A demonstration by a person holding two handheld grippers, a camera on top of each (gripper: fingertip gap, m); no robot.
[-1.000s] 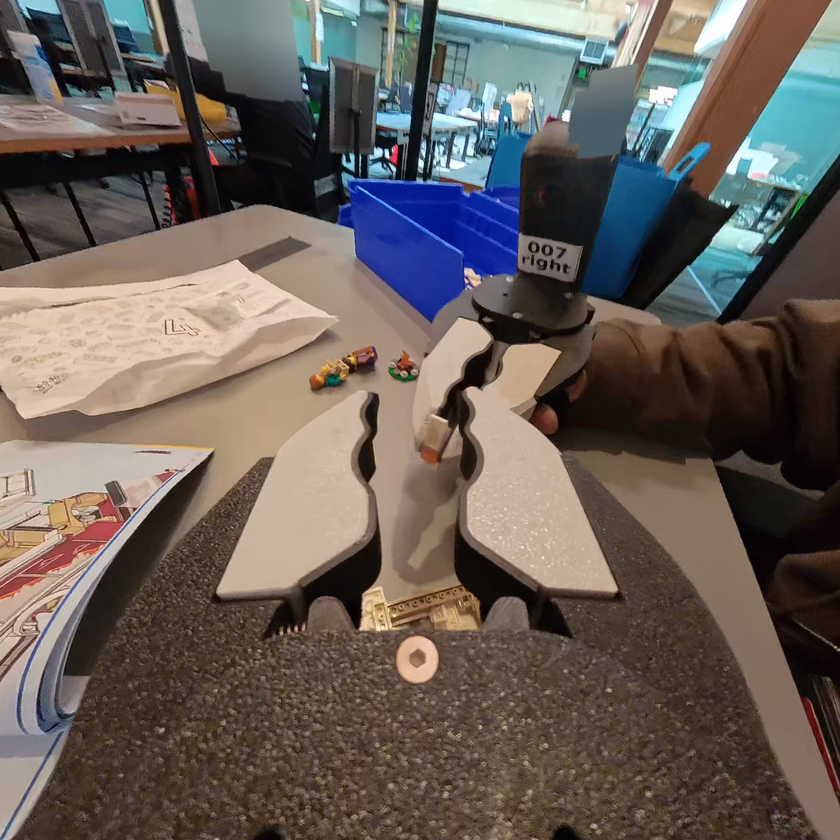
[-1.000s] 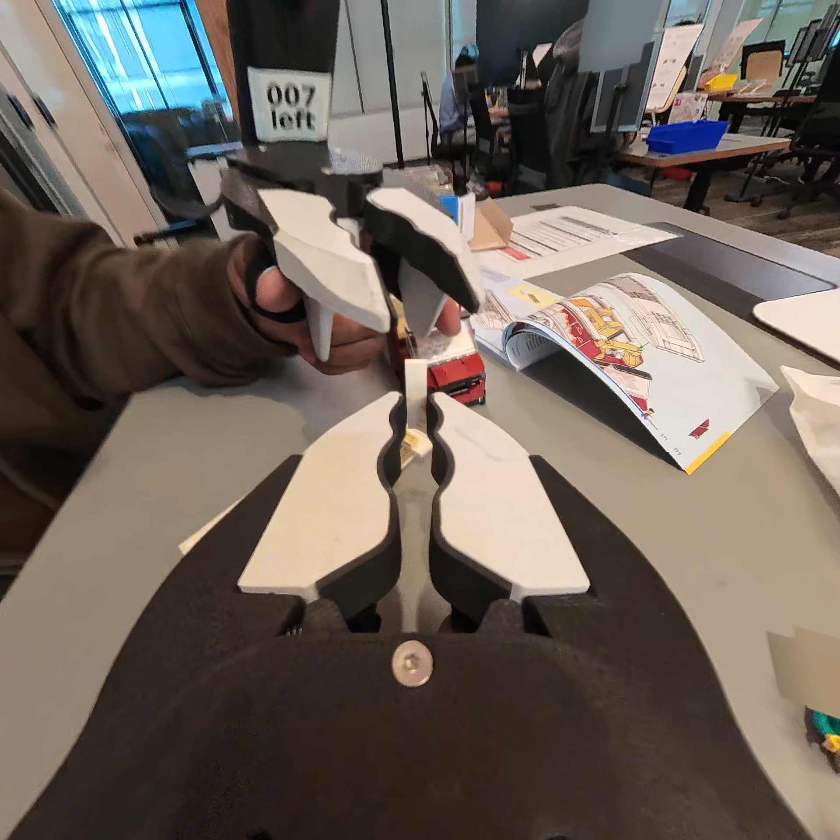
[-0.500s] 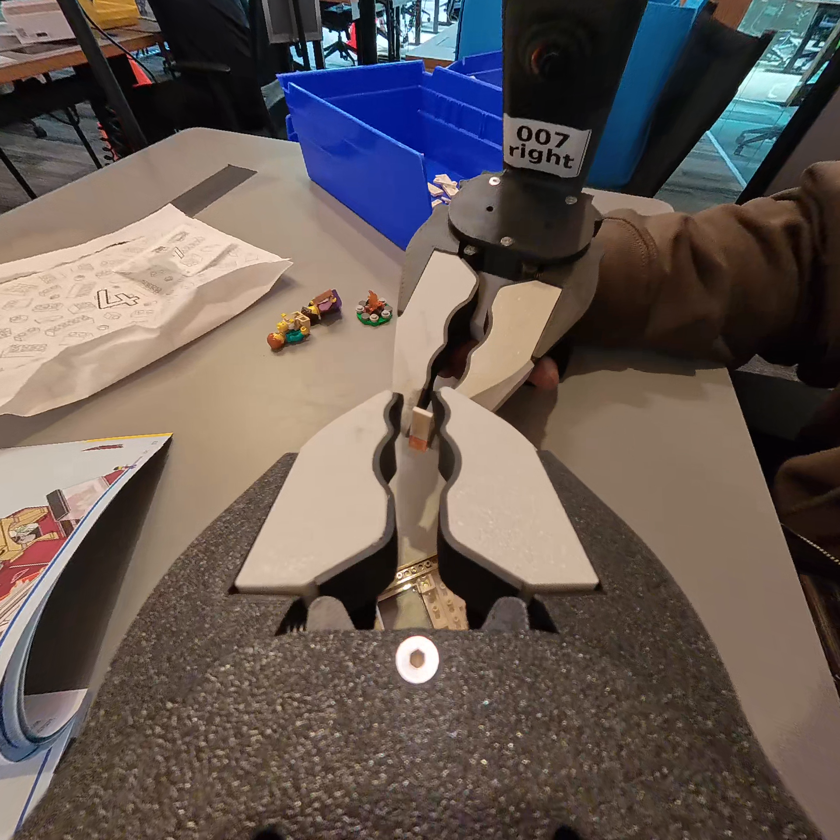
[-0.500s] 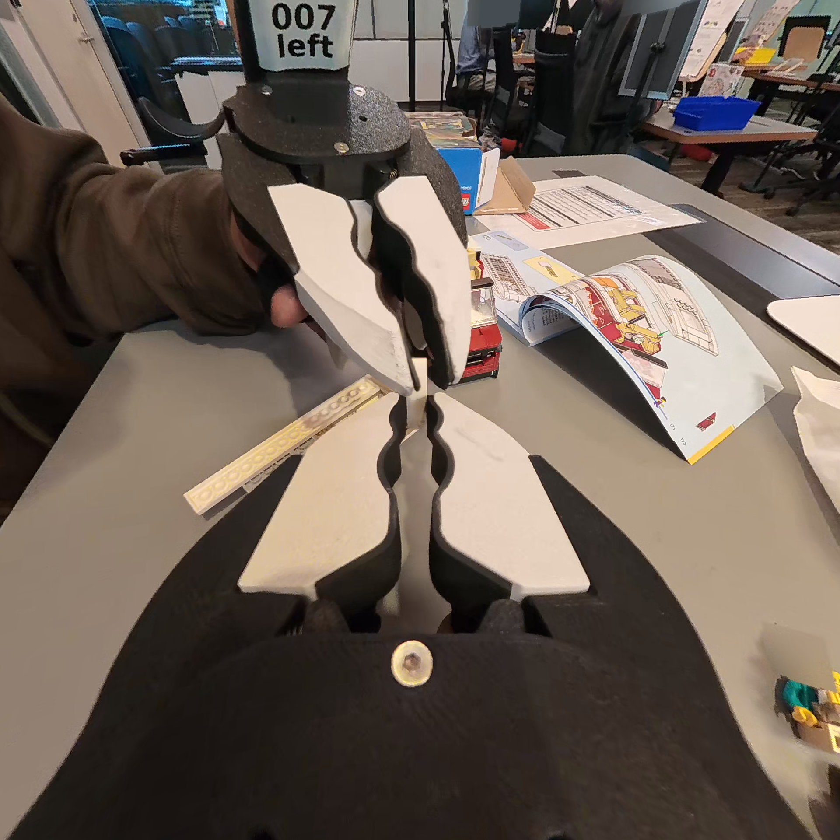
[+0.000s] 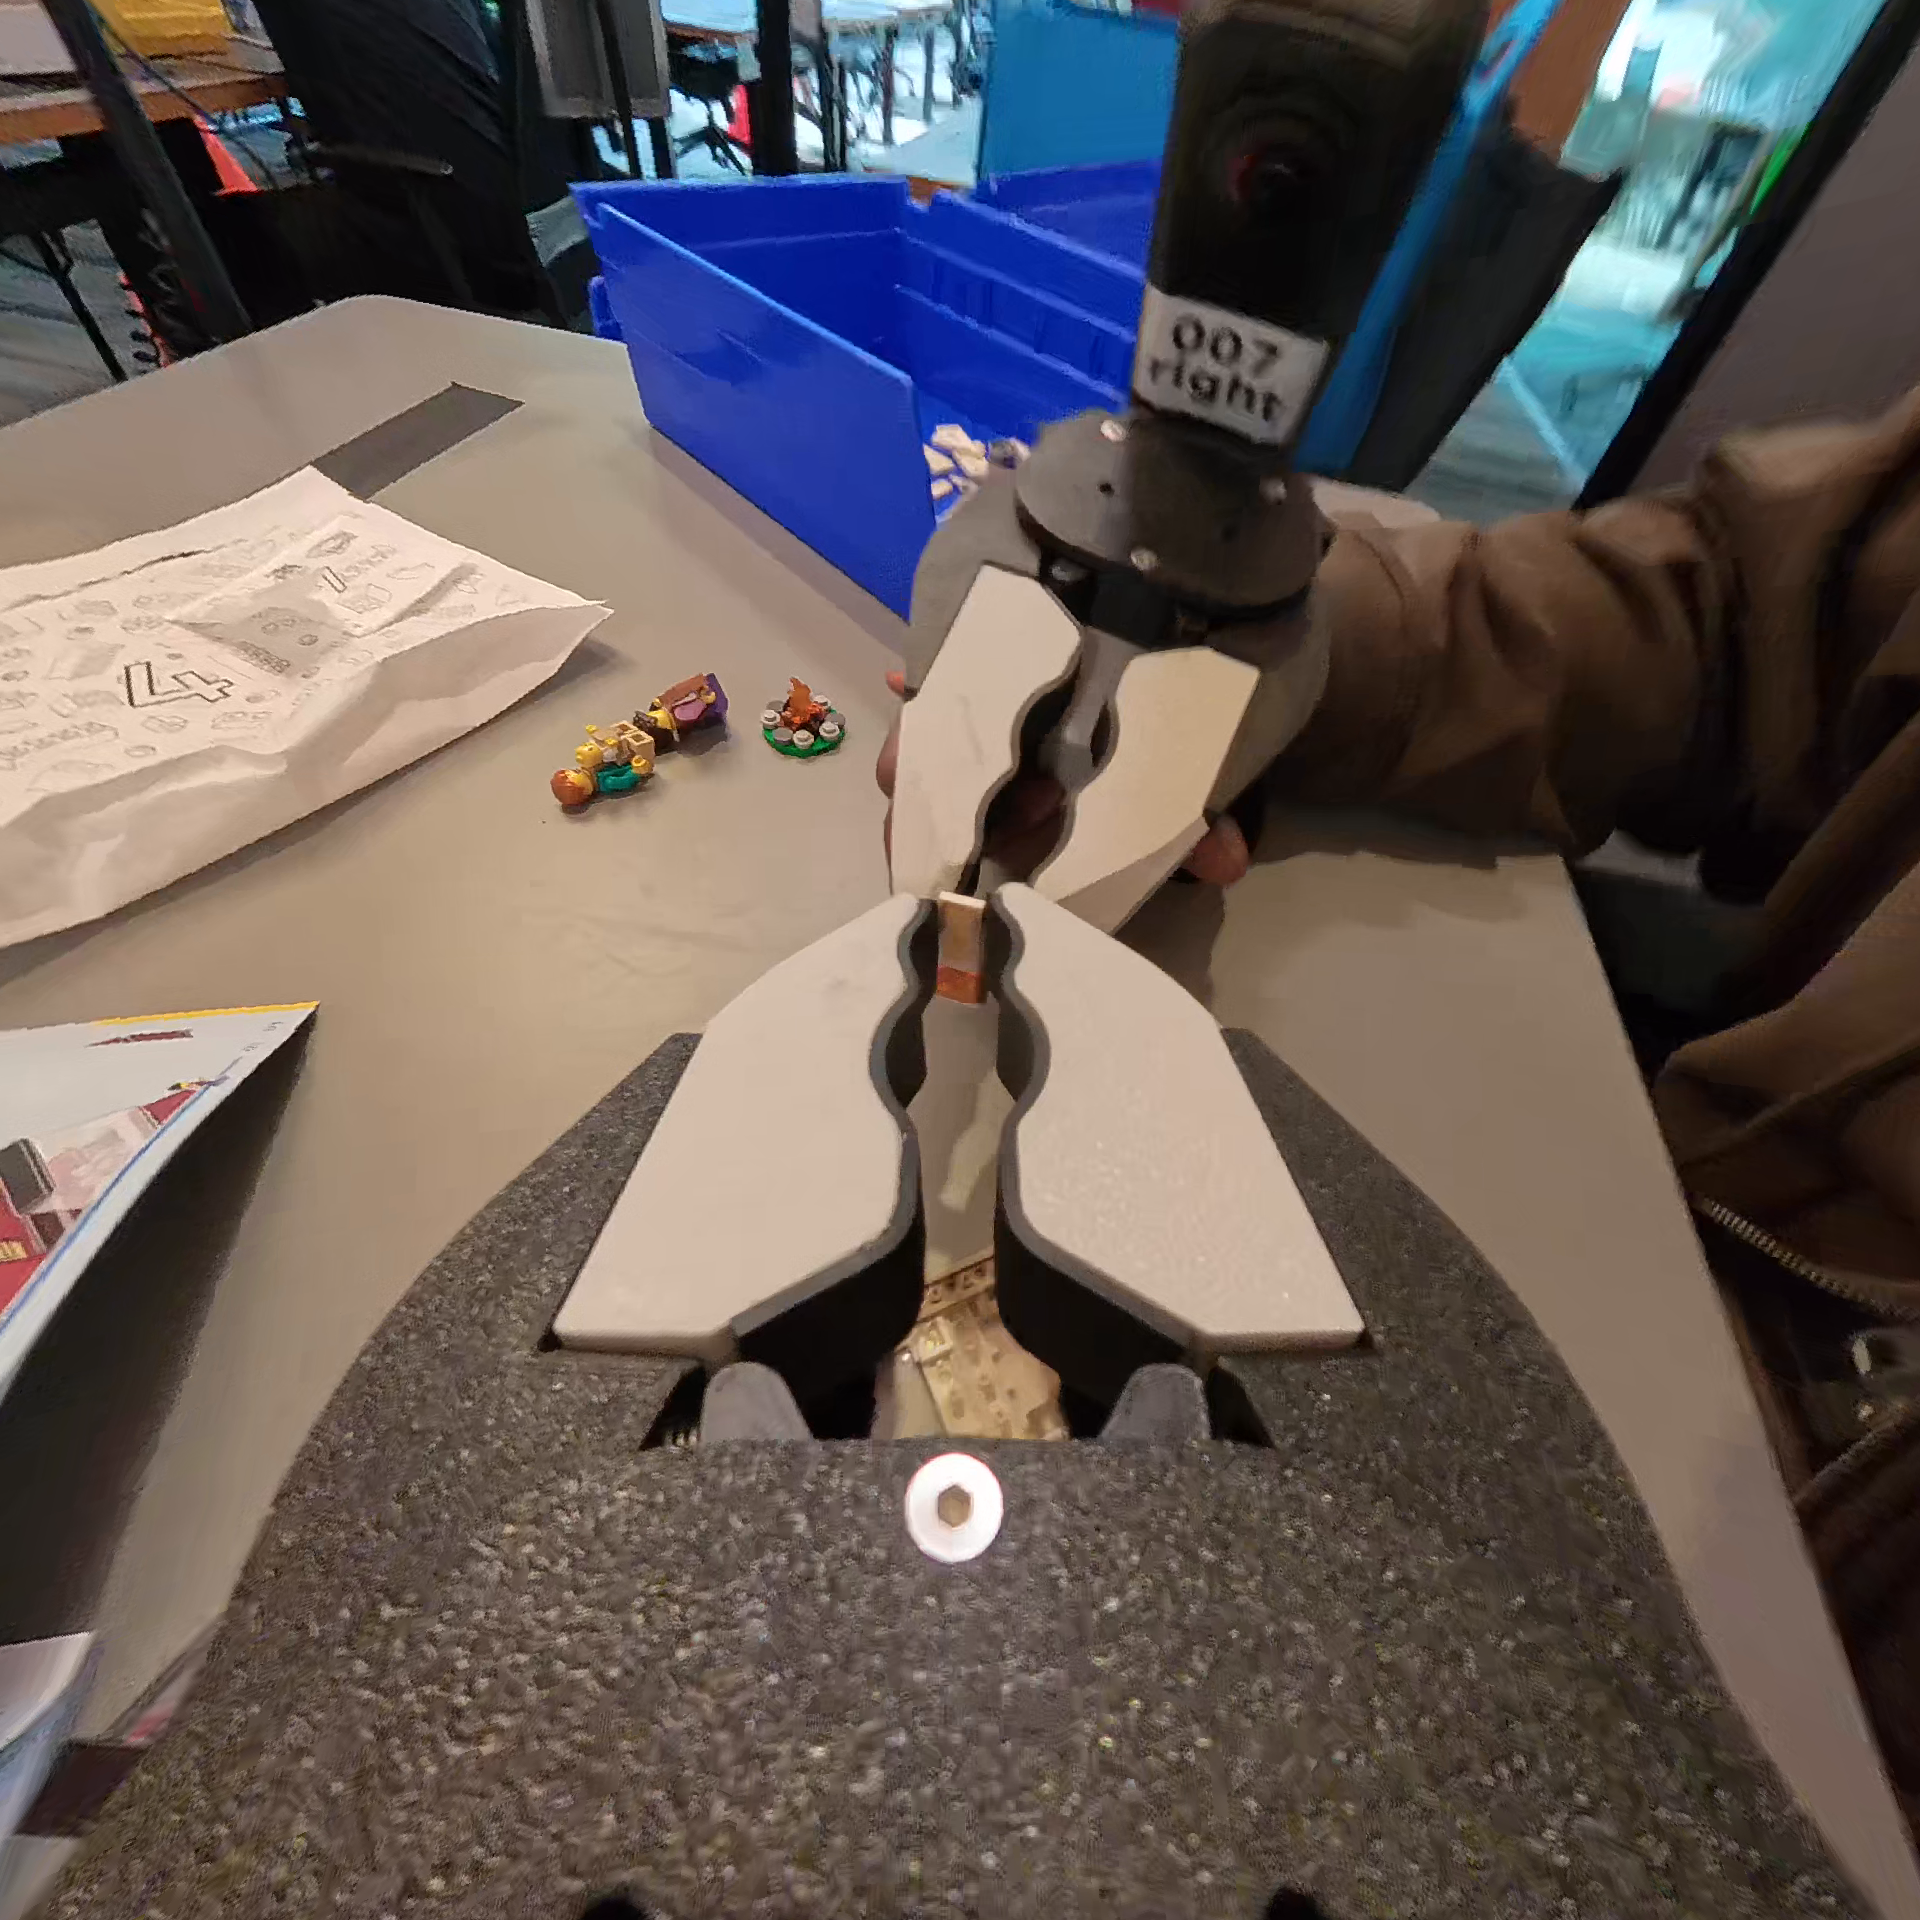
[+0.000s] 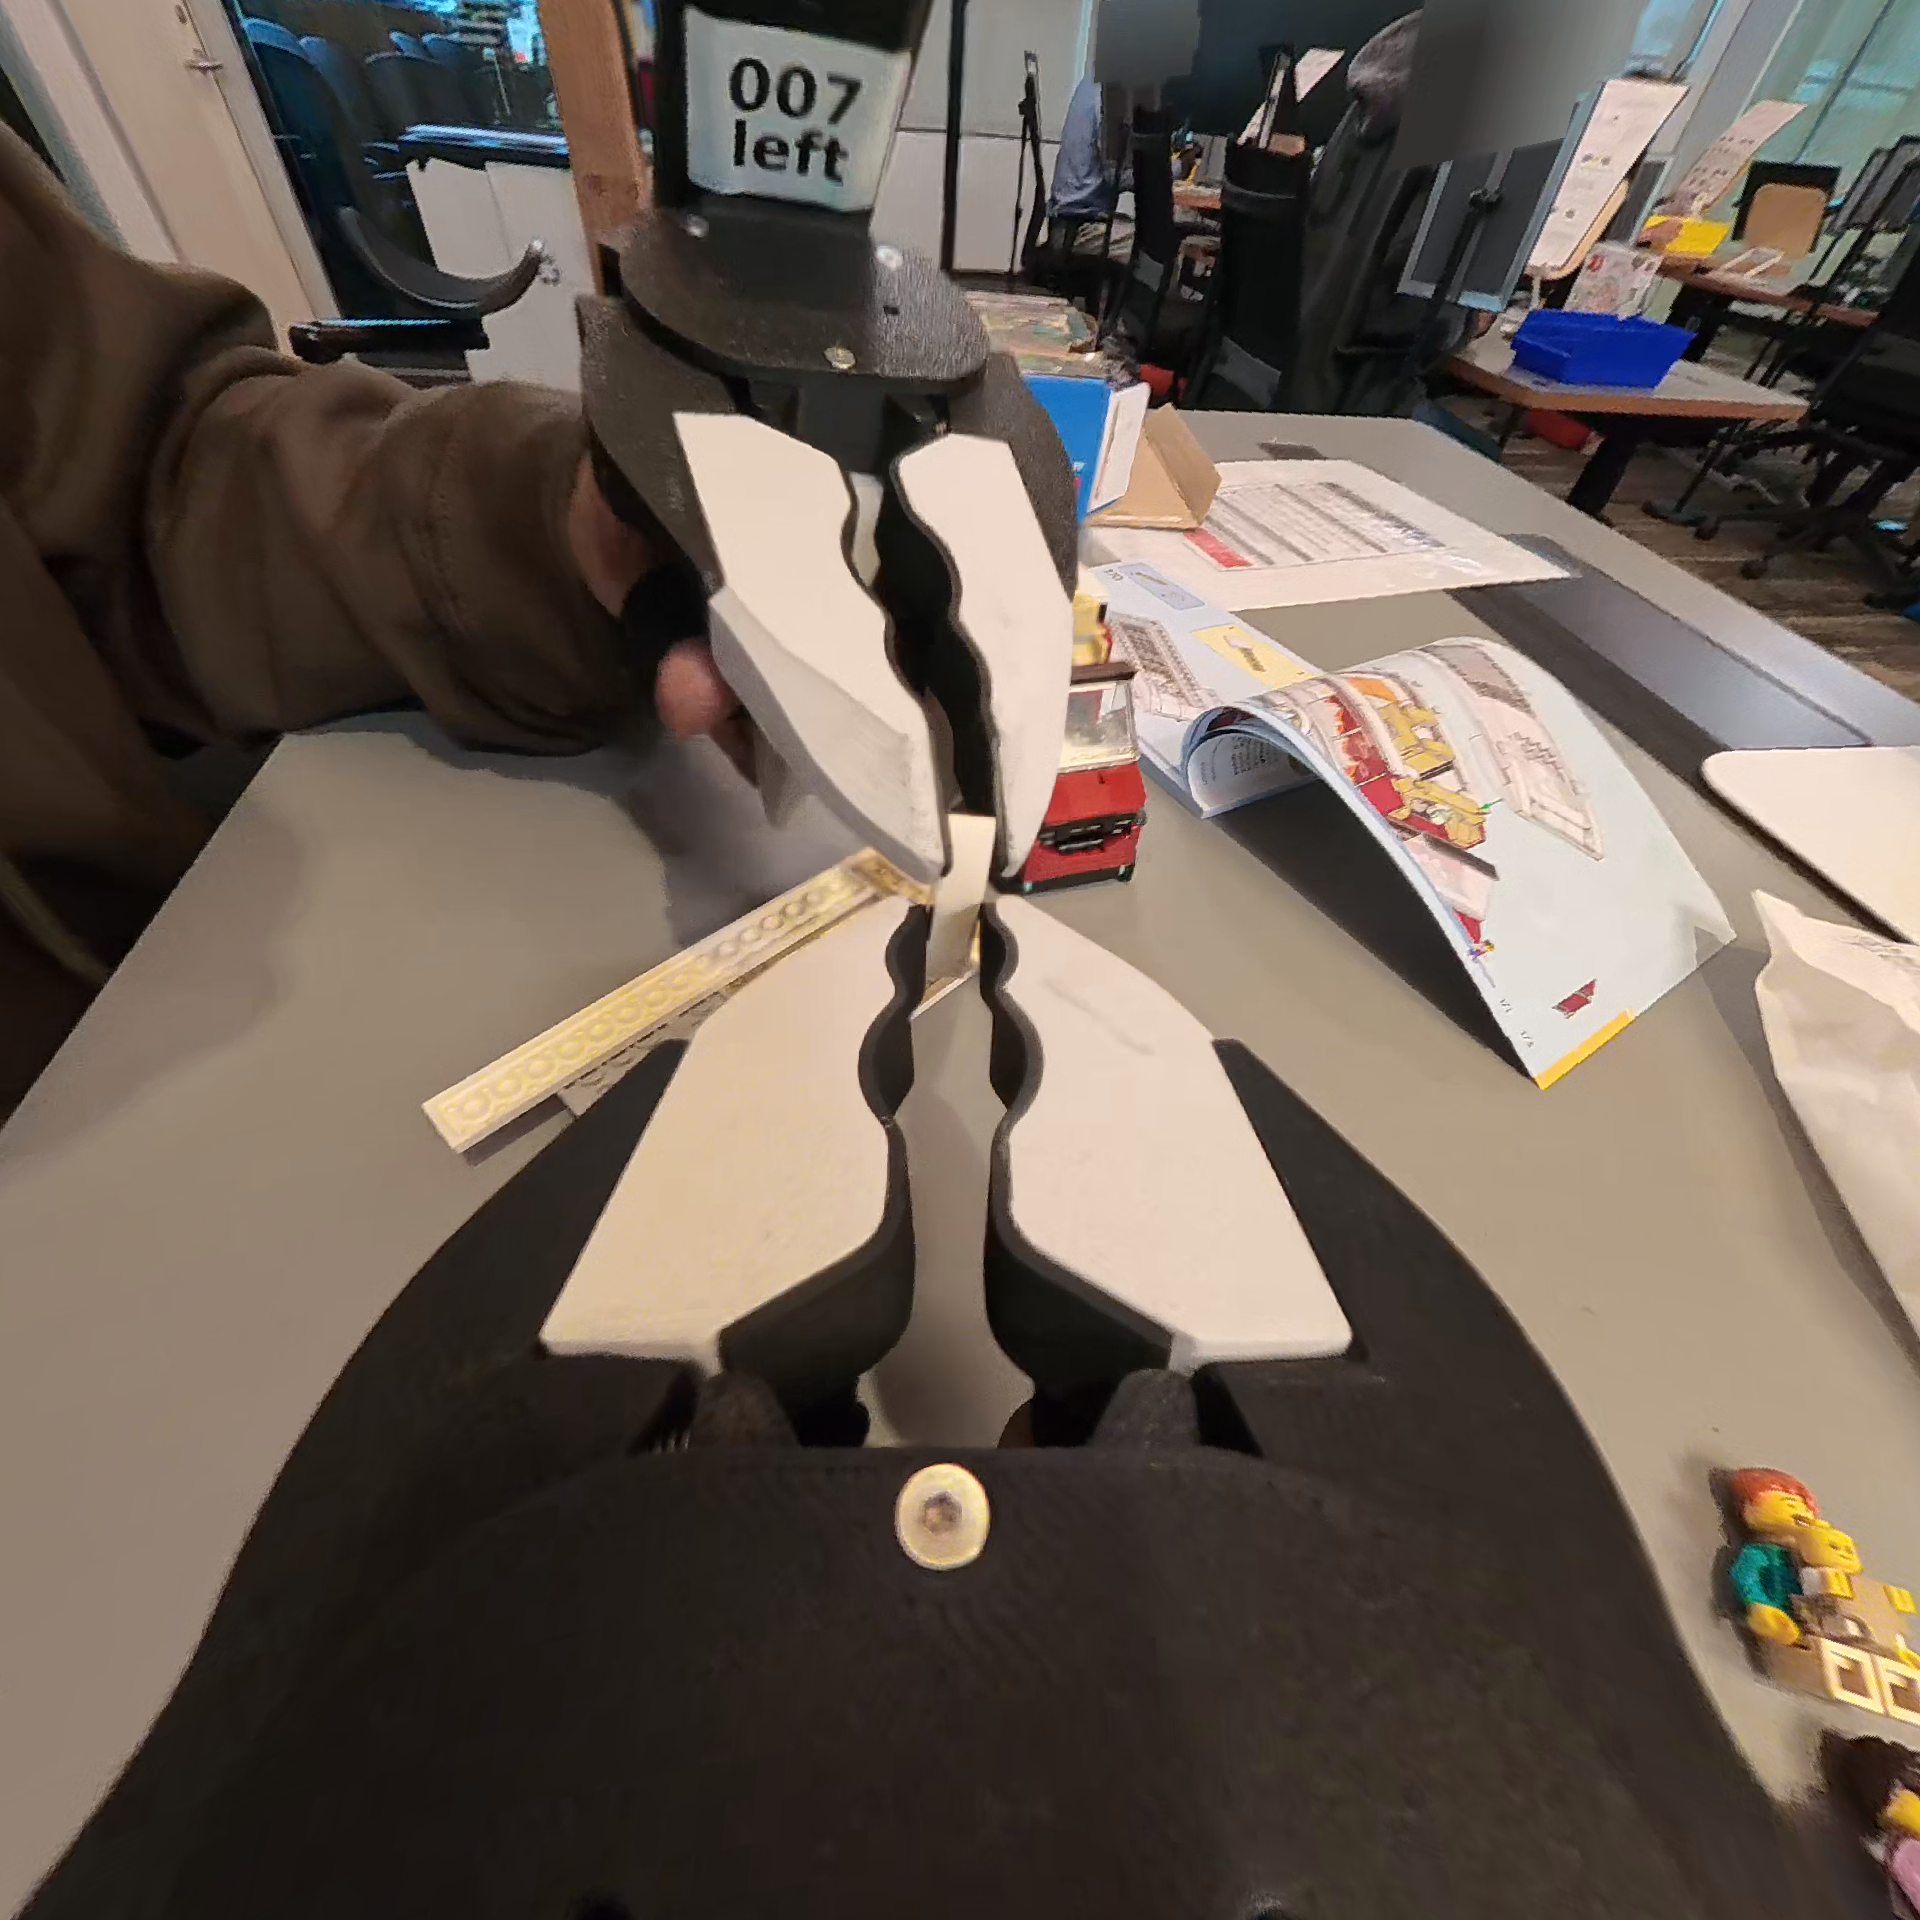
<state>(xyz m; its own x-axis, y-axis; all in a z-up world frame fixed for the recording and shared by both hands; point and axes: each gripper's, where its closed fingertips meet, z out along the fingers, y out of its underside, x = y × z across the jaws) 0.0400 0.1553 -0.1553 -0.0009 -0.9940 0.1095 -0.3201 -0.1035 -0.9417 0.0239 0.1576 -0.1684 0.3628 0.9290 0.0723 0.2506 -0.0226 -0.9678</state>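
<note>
White printed label on each claw handle point(image 5: 1216, 379), printed paper bag point(image 5: 208, 675)

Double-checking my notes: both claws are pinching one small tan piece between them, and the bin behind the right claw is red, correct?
Not quite. The bin behind the right claw is blue, as the left wrist view shows. Both it and the left claw do pinch the same small tan piece.

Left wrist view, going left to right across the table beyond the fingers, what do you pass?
White paper bag → two toy figures lying down → small green campfire piece → right gripper → brown sleeve.
</note>
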